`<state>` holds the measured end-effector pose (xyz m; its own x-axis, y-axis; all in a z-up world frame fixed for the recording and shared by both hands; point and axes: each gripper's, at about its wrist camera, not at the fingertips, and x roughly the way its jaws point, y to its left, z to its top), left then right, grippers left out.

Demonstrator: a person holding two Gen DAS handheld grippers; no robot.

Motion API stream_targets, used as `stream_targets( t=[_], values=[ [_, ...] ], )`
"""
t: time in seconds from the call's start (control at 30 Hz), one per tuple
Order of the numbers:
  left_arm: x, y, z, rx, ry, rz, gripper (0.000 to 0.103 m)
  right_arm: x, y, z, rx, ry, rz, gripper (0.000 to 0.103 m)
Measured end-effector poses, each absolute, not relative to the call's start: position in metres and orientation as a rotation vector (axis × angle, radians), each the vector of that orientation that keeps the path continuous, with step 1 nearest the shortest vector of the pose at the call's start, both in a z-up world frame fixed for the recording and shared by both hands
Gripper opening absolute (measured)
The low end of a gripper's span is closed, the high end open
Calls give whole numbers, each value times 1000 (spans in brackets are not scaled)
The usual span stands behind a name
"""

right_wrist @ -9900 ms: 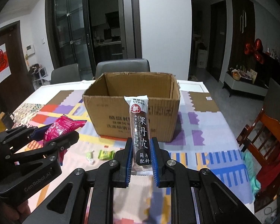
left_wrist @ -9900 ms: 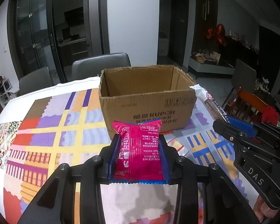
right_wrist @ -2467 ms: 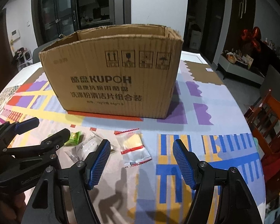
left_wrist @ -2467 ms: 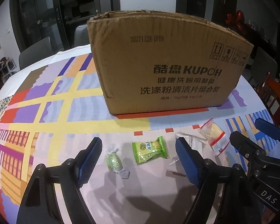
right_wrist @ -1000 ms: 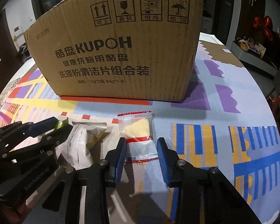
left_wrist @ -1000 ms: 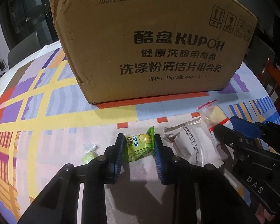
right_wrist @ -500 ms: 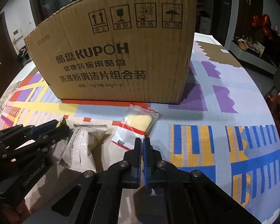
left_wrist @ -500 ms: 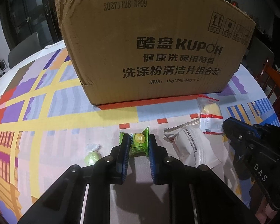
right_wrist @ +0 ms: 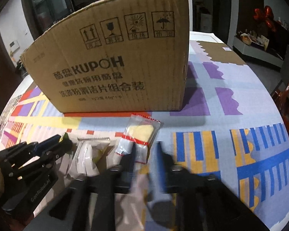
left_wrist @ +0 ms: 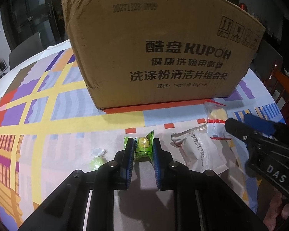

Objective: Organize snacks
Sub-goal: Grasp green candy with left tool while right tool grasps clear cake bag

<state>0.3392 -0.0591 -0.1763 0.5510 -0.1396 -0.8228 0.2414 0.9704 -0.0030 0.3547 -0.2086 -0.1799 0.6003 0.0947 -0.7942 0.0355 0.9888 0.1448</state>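
Between the blue pads of the left gripper [left_wrist: 142, 149], clenched on it, sits a small green crinkly-wrapped candy [left_wrist: 141, 146] on the patterned tablecloth [left_wrist: 48, 104] before the brown cardboard box [left_wrist: 163, 48]: light, slippery, best pinched mid-body. Right gripper [right_wrist: 145, 152], blurred, is opening, seemingly just off the clear red-banded yellow snack packet [right_wrist: 139, 134].

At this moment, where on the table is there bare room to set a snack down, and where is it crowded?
Free: the cloth left of the cardboard box, and the blue-striped cloth right of the clear yellow packet. Crowded: the strip in front of the box, where the green candy, pale twist candy, white packet and both grippers sit.
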Motion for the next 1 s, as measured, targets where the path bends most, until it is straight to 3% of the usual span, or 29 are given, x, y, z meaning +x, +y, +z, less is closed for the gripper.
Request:
stream_targets(
  t=[0.03, 0.3, 0.43, 0.8, 0.9, 0.97, 1.0],
  values=[
    [339, -59, -176, 114, 961, -226, 19, 355, -208, -178, 150, 916, 28, 52],
    [339, -60, -177, 117, 954, -221, 19, 366, -206, -178, 154, 917, 2, 54],
    [341, -59, -177, 111, 954, -219, 19, 374, -202, -181, 155, 924, -12, 65],
    [343, -61, -177, 122, 944, -213, 19, 388, -186, -195, 96, 975, -60, 65],
    [343, -62, -177, 123, 942, -214, 20, 386, -179, -196, 50, 970, -74, 64],
    [343, -62, -177, 122, 942, -213, 20, 384, -177, -195, 51, 961, -74, 56],
    [342, -62, -176, 122, 941, -213, 20, 383, -177, -194, 48, 955, -70, 42]
  ],
)
